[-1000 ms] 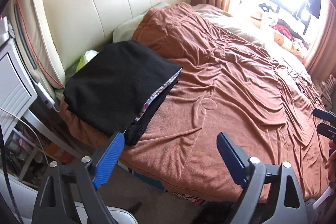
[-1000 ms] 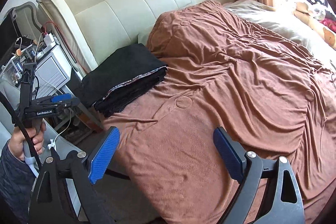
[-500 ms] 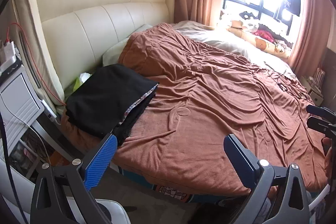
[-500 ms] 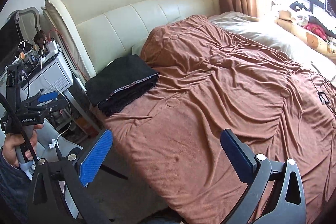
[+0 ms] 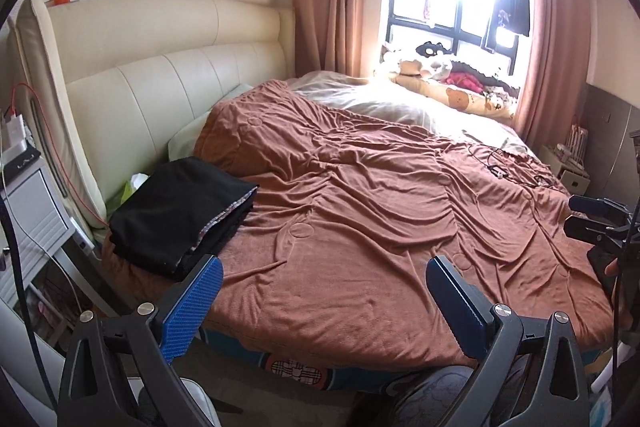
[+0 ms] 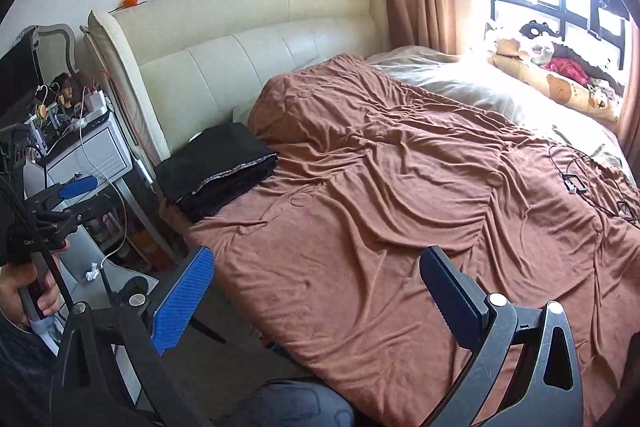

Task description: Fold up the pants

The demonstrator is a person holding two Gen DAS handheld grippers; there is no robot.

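Observation:
Black pants lie folded in a neat stack at the near left corner of the brown bedspread, by the headboard. They also show in the right wrist view. My left gripper is open and empty, held back from the bed's near edge, well short of the pants. My right gripper is open and empty, also off the bed's near edge. The left gripper also shows at the left of the right wrist view; the right one shows at the right edge of the left wrist view.
A cream padded headboard stands behind the pants. A white bedside unit with cables and small items is to the left. Cables lie on the far right of the bed. Plush toys sit by the window. Floor lies below the grippers.
Both grippers have pulled back and up from the bed, so the pants look smaller and farther away. Both stay open. The folded pants have not moved.

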